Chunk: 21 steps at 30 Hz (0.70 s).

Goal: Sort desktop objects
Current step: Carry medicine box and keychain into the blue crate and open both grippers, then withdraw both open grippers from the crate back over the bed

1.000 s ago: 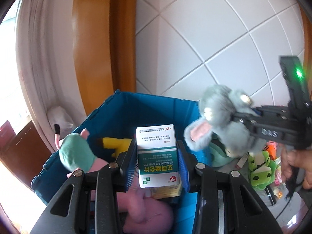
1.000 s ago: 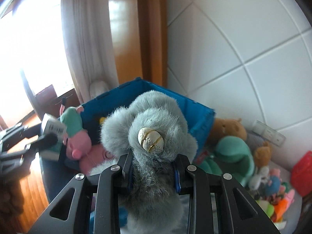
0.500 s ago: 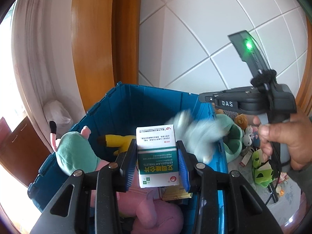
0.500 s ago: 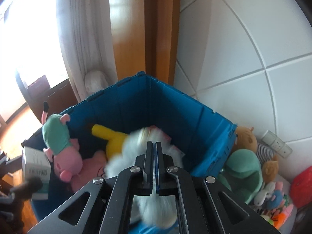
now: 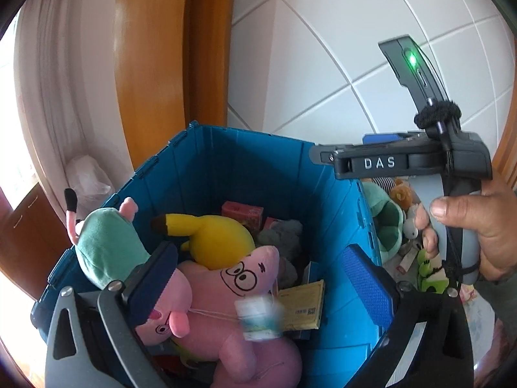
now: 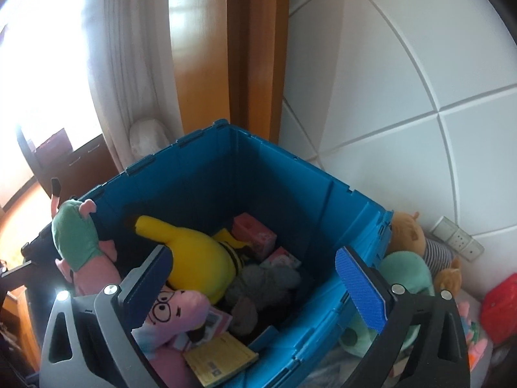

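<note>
Blue crate (image 6: 290, 194) is the landmark, standing against the tiled wall with its top uncovered. Left gripper (image 5: 261, 274) hangs above the crate's near side, jaws spread wide, nothing between them. A blurred white-and-green carton (image 5: 260, 318) shows just under them, over the pink star plush (image 5: 232, 284); probably mid-drop. Right gripper (image 6: 261, 286) is also above the crate, jaws spread and empty. Grey plush (image 6: 265, 284) lies inside, beside the yellow plush (image 6: 200, 255).

Risk: the carton may bounce off the soft pile and wedge or tip out. The green-capped pig plush (image 6: 76, 242) leans on the crate's left rim and could be knocked over it.

Room: far corner of the crate is bare and deep. More toys (image 6: 407, 268) crowd the bench right of the crate.
</note>
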Available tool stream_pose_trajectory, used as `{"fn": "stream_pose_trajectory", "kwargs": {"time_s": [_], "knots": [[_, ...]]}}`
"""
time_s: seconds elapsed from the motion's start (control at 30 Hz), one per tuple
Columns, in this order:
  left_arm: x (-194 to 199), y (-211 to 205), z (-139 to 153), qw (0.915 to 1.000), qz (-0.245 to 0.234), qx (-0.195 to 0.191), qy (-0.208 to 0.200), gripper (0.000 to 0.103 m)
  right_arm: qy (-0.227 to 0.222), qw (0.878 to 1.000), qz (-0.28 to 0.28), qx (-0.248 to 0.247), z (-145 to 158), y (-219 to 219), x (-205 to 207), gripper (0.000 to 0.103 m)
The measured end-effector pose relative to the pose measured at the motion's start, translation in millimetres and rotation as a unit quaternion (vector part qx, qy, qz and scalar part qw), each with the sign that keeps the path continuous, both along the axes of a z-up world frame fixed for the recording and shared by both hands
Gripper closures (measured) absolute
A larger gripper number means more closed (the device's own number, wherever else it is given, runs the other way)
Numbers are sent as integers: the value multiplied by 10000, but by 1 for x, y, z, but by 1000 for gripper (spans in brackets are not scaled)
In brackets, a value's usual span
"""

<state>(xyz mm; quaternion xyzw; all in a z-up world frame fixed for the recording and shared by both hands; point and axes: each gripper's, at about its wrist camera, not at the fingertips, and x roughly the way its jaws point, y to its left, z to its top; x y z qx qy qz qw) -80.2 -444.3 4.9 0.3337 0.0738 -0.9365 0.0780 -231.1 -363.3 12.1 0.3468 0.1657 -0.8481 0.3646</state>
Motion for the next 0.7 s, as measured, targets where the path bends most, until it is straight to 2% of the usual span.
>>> {"fn": "stream_pose_trajectory", "kwargs": {"time_s": [0.7], "knots": [[23,53,15,9996,-238,-163,63,0,-25,9995,-123,-276,13,60,31,1]]}}
